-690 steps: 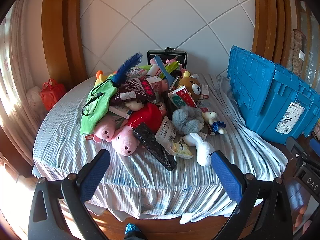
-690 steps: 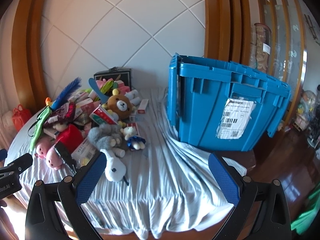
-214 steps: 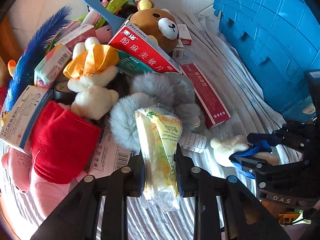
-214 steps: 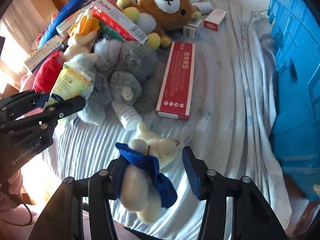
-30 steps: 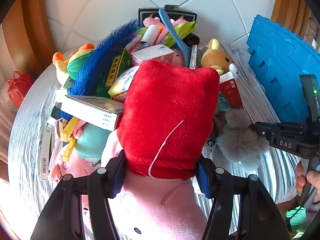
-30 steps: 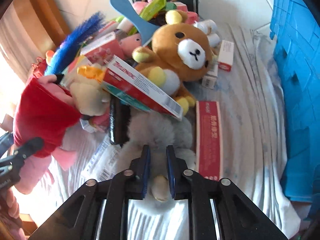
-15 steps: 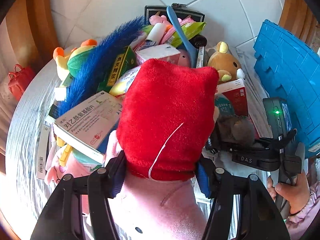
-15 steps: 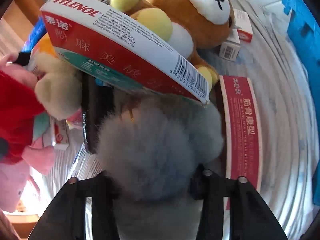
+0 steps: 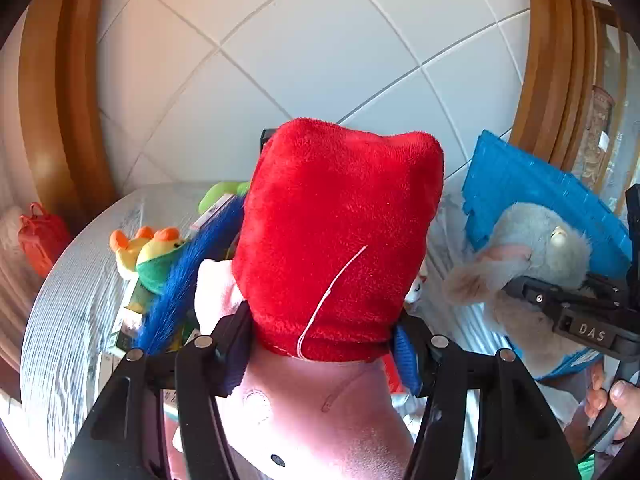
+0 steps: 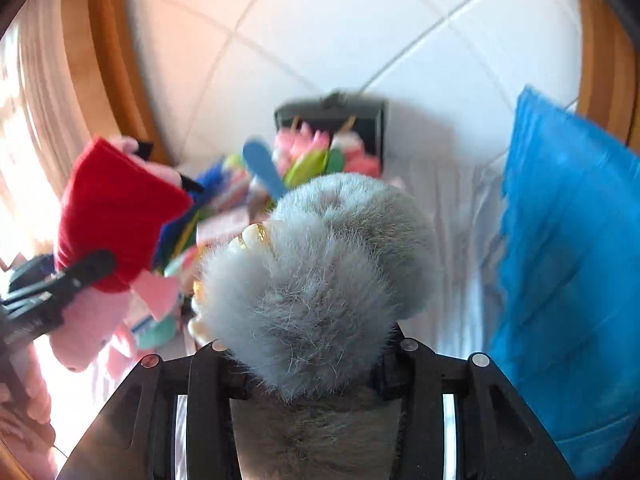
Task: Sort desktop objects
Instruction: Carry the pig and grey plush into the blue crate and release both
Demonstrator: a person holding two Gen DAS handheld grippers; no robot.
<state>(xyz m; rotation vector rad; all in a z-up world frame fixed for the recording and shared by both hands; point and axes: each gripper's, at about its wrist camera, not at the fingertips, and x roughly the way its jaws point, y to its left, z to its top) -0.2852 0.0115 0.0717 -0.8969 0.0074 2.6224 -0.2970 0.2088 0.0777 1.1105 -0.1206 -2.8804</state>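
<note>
Two soft toys filled both frames: our left tongs (image 9: 322, 344) pinched the pink pig (image 9: 320, 412) at its red dress, centre; our right tongs (image 10: 308, 364) squeezed the grey plush (image 10: 320, 264). Both seemed light and squashy, best gripped mid-body. The blue crate (image 10: 568, 272) stood at right.

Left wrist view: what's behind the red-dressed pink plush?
Behind the pink plush: a blue feather, a duck toy and the tablecloth. The plush covers the rest of the pile.
</note>
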